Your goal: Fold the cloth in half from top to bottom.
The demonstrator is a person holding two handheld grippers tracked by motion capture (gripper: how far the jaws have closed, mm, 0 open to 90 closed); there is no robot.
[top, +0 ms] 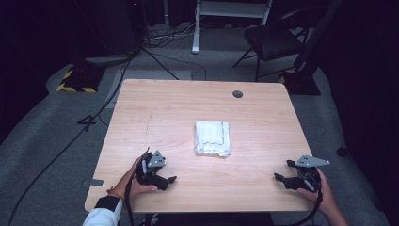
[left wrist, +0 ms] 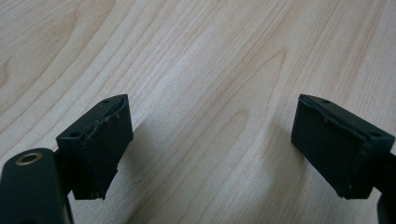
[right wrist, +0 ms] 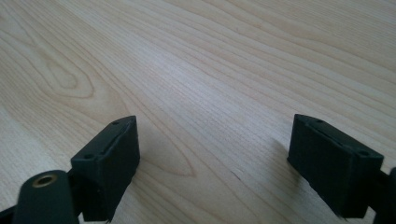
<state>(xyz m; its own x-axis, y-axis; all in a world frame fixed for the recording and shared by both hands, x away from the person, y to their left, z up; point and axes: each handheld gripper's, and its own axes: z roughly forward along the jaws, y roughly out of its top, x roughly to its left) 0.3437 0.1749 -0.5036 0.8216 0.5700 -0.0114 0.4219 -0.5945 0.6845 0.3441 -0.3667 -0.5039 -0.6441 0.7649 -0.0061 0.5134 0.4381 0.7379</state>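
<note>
A folded white cloth [top: 213, 138], perhaps a towel, lies mid-table [top: 155, 108].

Light wood table [top: 263, 113], grain visible close up in both gripper views. Dark round grommet hole [top: 237, 94] near far edge, right of centre. Folded white cloth [top: 213, 138] lies flat mid-table. Grey carpet floor [top: 51, 141] all round. Black chair [top: 274, 41] beyond far right corner. White frame leg [top: 195, 28] behind. Black cables [top: 117, 89] trail across floor on left. Black-yellow striped block [top: 77, 81] far left. Small grey plate [top: 96, 182] on floor by near-left table corner.
</note>
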